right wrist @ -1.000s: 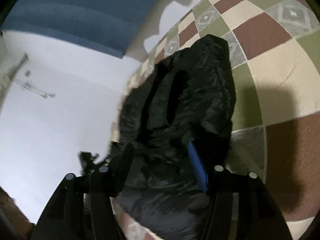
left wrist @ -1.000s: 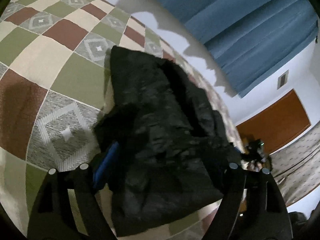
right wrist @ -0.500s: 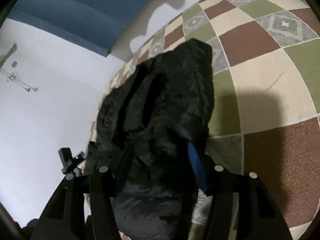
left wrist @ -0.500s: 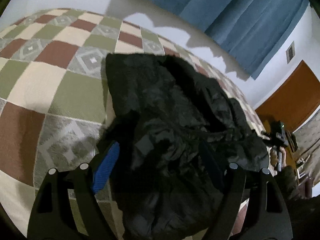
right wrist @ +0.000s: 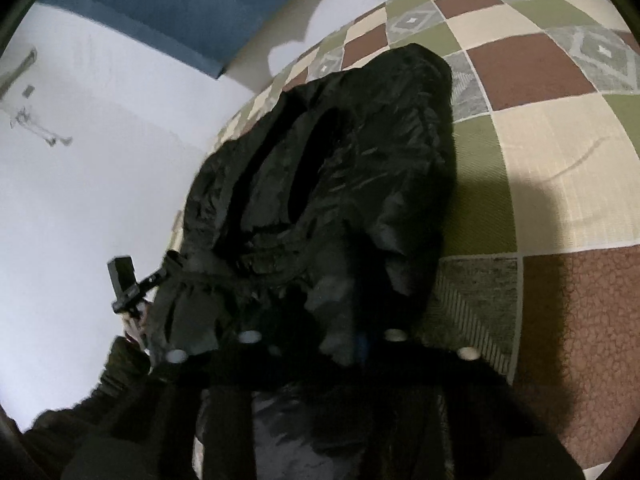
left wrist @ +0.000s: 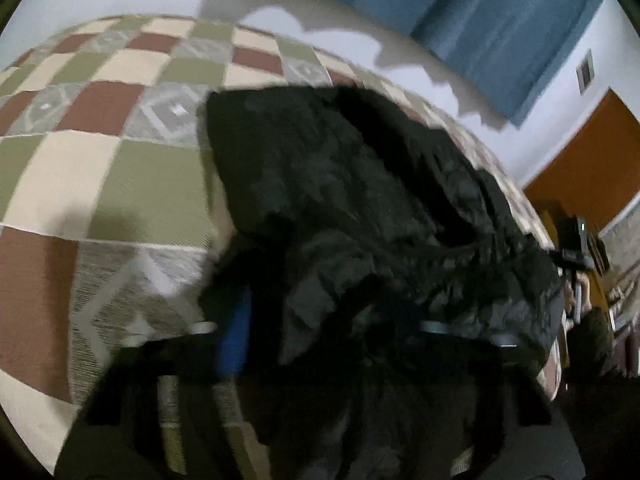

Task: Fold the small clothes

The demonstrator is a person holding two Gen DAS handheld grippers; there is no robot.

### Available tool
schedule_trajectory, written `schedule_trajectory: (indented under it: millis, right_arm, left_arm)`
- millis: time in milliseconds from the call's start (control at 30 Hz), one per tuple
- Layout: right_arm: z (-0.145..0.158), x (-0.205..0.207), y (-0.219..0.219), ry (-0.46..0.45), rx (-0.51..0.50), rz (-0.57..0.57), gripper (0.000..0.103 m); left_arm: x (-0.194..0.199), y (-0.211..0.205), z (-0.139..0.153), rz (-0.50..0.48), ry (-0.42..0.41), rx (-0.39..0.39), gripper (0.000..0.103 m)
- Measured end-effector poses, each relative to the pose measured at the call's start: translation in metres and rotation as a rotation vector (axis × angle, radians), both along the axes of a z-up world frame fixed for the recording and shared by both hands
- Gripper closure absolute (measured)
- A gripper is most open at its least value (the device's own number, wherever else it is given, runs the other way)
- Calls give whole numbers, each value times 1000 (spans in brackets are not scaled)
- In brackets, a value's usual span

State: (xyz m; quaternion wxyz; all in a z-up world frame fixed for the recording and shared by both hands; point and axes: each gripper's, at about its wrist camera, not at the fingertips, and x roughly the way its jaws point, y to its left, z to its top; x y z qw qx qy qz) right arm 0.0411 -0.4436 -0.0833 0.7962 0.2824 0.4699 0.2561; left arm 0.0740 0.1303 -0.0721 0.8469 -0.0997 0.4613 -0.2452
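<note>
The black jacket (left wrist: 360,208) lies crumpled on the checked blanket (left wrist: 140,184) (near its edge). Left gripper (left wrist: 320,320) and right gripper (right wrist: 320,340) have just closed, both clamped on jacket cloth.

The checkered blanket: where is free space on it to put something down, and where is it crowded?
The checkered blanket is bare on the left of the black garment in the left wrist view, up to the white wall. In the right wrist view the squares on the right of the garment are also bare. It is crowded near the cameras: both tongs, left and right, have just been closing on the garment's near edge.
</note>
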Motion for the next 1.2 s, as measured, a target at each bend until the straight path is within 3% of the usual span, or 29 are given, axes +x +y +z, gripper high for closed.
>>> schedule_trajectory:
  millis: [33, 67, 467, 567, 767, 967, 1200]
  right_arm:
    - [3, -2, 1, -8, -15, -6, 92]
    - [6, -3, 2, -15, -25, -14, 93]
    - [80, -27, -8, -215, -48, -86, 97]
    - [92, -13, -12, -240, -35, -108, 97]
    - [106, 52, -27, -251, 40, -194, 97]
    - [85, 118, -35, -191, 59, -258, 97]
    - [11, 172, -40, 5, 39, -302, 97]
  left_arm:
    - [-2, -4, -1, -12, 1, 19, 86]
    - [-4, -7, 0, -14, -6, 33, 96]
    - [-42, -12, 79, -3, -257, 0, 100]
    - [-22, -17, 97, 38, -301, 23, 100]
    - [47, -23, 111, 131, -304, 29, 100]
    - [129, -37, 95, 221, -264, 74, 100]
    - [191, -41, 21, 292, -103, 161, 100]
